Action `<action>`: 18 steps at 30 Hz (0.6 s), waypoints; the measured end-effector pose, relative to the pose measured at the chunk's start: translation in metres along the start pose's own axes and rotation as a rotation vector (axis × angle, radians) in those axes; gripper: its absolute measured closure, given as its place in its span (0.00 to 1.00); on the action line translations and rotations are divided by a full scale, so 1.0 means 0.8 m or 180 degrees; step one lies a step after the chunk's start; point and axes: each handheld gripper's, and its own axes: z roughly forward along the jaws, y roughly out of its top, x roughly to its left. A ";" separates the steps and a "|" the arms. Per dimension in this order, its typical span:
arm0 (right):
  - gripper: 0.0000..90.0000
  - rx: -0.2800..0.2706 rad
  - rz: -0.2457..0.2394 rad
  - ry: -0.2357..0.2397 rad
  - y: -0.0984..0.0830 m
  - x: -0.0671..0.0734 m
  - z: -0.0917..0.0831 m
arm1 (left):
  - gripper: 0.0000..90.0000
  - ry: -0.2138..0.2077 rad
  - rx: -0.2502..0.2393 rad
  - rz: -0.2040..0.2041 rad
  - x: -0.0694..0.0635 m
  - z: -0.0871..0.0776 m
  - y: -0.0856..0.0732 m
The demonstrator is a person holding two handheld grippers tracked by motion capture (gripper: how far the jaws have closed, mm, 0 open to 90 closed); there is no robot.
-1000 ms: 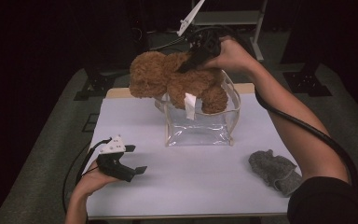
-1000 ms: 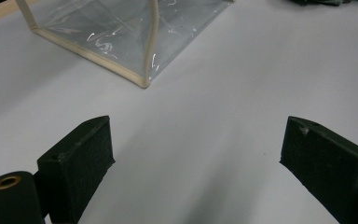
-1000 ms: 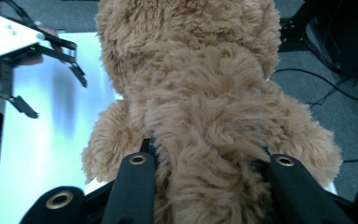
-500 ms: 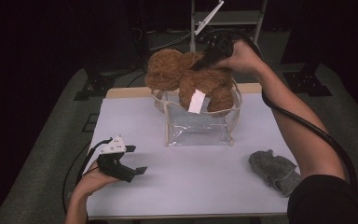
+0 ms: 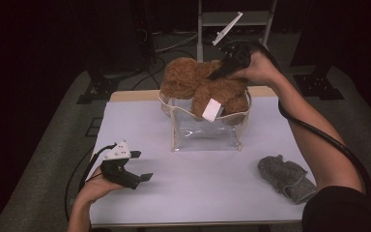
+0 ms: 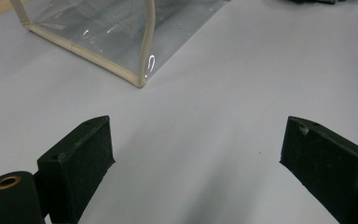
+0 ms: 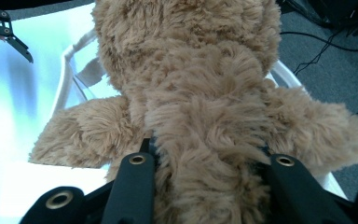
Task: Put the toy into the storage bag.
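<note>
The high view looks forward and down from above the person's side onto the whole counter (image 5: pixel 193 188), taking in the clear bag (image 5: pixel 205 130) and the plush bear (image 5: pixel 203 84). The left gripper view sits low, close to the counter (image 6: pixel 205 116), facing a bottom corner of the clear bag (image 6: pixel 107 42). The right gripper view looks from very near onto the plush bear (image 7: pixel 191 107), with the bag's rim (image 7: pixel 67 70) beneath. All three share the bag.

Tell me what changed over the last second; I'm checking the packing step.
The right gripper, shut on the teddy bear, carried it rightward and down into the clear bag. The left gripper stayed open on the table; the grey cloth stayed put.
</note>
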 end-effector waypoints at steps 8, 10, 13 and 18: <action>0.73 0.0045 0.0059 0.0035 -0.017 -0.001 0.009 | 0.09 -0.0005 0.0017 -0.0006 0.000 0.001 0.000; 0.73 0.0058 0.0056 0.0047 -0.021 0.001 0.011 | 0.09 -0.0008 0.0015 -0.0005 0.000 0.002 -0.001; 0.73 0.0063 0.0054 0.0066 -0.025 0.003 0.015 | 0.09 -0.0019 0.0036 0.0005 -0.001 0.003 -0.001; 0.73 0.0183 0.0039 0.0130 -0.034 0.008 0.040 | 0.09 -0.0007 0.0029 0.0008 -0.001 0.000 -0.001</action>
